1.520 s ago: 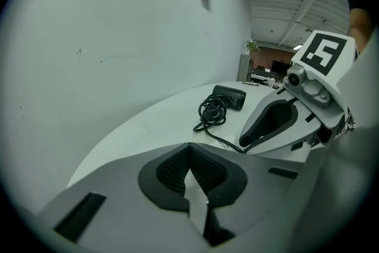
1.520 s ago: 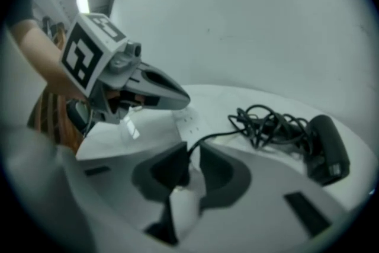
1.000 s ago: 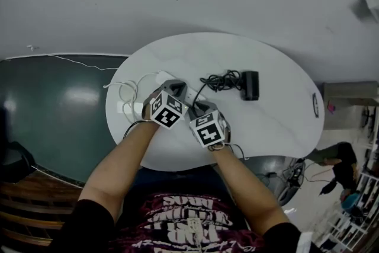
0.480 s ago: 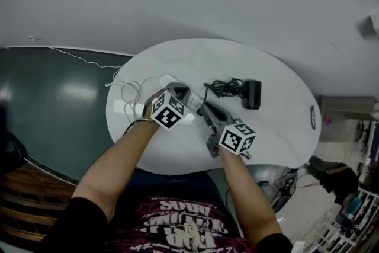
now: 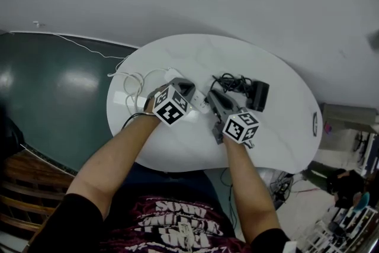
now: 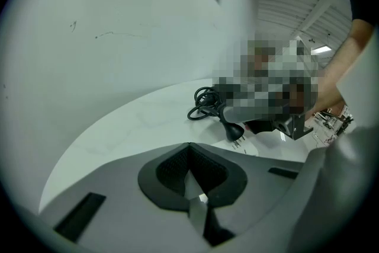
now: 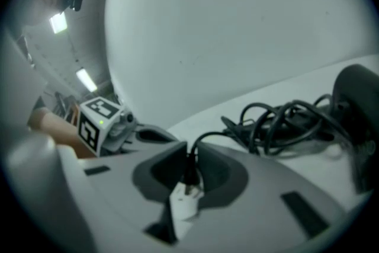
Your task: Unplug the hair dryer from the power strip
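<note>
On the white oval table (image 5: 278,133) lies a white power strip (image 5: 203,105). My left gripper (image 5: 190,88) sits on its left part, jaws shut with only a pale sliver between the pads (image 6: 190,179). My right gripper (image 5: 215,95) is shut on the hair dryer's black plug (image 7: 189,173). In the left gripper view the plug (image 6: 233,129) hangs free of the strip with its prongs bare. Its tangled black cord (image 5: 231,83) (image 7: 284,121) (image 6: 204,105) leads to the black hair dryer (image 5: 259,96) (image 7: 355,109) at the right.
Loops of white cable (image 5: 133,90) lie on the table's left part and run off its edge. A dark green floor area (image 5: 53,98) lies left of the table. A small dark object (image 5: 314,122) sits near the table's right rim.
My right gripper has swung right, away from the left one, and rolled, taking the black plug with it. The left gripper has stayed at the power strip.
</note>
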### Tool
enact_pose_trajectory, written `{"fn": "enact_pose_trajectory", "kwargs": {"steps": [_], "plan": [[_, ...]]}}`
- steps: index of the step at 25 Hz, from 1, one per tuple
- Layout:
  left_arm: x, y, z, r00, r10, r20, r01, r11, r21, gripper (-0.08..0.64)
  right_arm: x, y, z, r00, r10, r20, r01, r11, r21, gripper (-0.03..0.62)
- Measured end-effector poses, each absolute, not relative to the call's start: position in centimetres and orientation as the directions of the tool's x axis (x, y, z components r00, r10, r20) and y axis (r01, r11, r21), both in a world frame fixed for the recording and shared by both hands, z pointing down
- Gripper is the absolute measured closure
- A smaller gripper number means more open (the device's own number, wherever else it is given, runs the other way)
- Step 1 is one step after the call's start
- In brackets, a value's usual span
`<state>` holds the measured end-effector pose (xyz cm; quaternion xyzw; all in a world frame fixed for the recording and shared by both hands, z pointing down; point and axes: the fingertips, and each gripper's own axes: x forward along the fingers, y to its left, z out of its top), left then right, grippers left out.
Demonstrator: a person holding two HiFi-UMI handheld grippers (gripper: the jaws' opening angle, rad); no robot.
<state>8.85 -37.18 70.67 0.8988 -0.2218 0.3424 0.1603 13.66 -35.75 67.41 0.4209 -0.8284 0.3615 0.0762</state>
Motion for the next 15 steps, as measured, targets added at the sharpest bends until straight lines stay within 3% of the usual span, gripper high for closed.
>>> {"fn": "enact_pose_trajectory", "kwargs": {"steps": [8,15], "plan": [[8.8,-37.3,70.7,0.661,-0.306,0.686,-0.519,-0.846,0.123,0.543,13.0,-36.1,67.1,-0.683,-0.631,0.367,-0.705,0.438,-0.557,0.52],[8.9,-37.2,70.7,0.657,-0.317,0.684,-0.527,-0.842,0.116,0.543,13.5,-34.7,67.0,-0.712,-0.61,0.348,-0.702,0.605,-0.375,0.515]]}}
